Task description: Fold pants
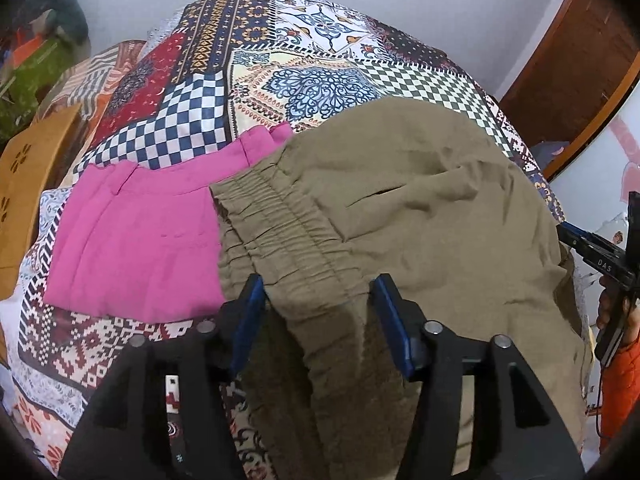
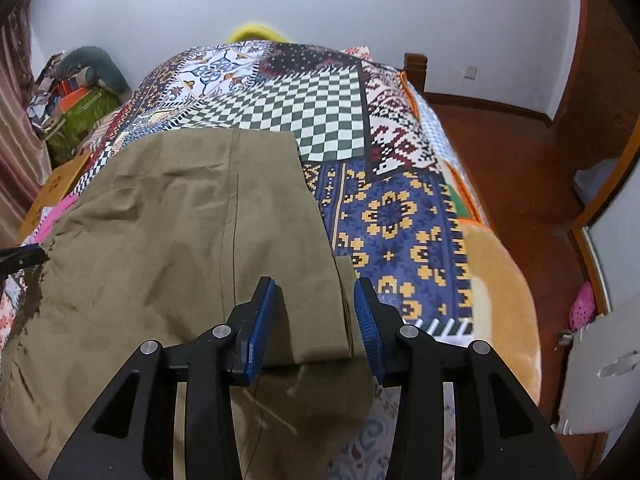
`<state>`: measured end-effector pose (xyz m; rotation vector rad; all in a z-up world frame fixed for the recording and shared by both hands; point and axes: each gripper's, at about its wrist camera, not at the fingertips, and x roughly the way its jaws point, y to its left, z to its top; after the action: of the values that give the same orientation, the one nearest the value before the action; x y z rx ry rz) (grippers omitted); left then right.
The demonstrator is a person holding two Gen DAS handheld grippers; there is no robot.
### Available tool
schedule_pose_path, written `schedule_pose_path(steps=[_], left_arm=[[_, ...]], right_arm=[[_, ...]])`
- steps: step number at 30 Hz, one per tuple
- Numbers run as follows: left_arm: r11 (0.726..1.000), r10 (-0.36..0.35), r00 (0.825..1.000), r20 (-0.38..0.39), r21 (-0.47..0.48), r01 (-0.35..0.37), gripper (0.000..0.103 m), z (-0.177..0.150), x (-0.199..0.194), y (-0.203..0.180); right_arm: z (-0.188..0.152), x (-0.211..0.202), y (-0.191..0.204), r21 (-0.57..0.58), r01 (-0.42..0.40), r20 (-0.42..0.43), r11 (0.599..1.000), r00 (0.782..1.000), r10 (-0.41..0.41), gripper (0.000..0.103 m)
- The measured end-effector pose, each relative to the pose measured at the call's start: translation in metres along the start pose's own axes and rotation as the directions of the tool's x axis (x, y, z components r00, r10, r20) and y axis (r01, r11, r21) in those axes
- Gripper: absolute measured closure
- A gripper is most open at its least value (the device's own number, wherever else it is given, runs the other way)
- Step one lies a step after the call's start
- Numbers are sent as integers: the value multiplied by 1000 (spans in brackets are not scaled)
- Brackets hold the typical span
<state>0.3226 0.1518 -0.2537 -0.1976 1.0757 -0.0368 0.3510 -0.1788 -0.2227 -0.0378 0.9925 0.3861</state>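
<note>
Olive-brown pants [image 1: 420, 208] lie on the patterned bedspread [image 1: 192, 104], folded, with the elastic waistband [image 1: 280, 224] toward the left. My left gripper [image 1: 318, 294] is open, its blue pads on either side of the waistband edge. In the right wrist view the pants [image 2: 180, 220] spread across the bed's left half. My right gripper [image 2: 316, 308] is open, its pads straddling the pants' right-hand folded edge [image 2: 344, 280]. The right gripper also shows at the right edge of the left wrist view [image 1: 600, 256].
Folded pink pants [image 1: 136, 232] lie on the bed left of the olive pair. A wooden piece [image 1: 28, 184] and a cluttered pile [image 1: 44, 52] stand beyond the bed's left side. A tan cushion [image 2: 500, 280] lies at the bed's right edge, above red-brown floor [image 2: 520, 152].
</note>
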Motion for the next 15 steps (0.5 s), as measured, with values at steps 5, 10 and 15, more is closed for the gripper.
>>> schedule_pose_path(steps=[5, 10, 15], left_arm=[[1000, 19, 1000, -3, 23, -19, 44, 0, 8, -3], [998, 50, 999, 8, 50, -50, 44, -2, 10, -7], [991, 94, 995, 23, 95, -95, 45, -3, 10, -14]], right_arm=[[-3, 4, -4, 4, -39, -30, 999, 999, 39, 66], [-9, 8, -3, 8, -48, -60, 999, 997, 48, 65], [-11, 13, 3, -37, -13, -70, 999, 997, 11, 63]])
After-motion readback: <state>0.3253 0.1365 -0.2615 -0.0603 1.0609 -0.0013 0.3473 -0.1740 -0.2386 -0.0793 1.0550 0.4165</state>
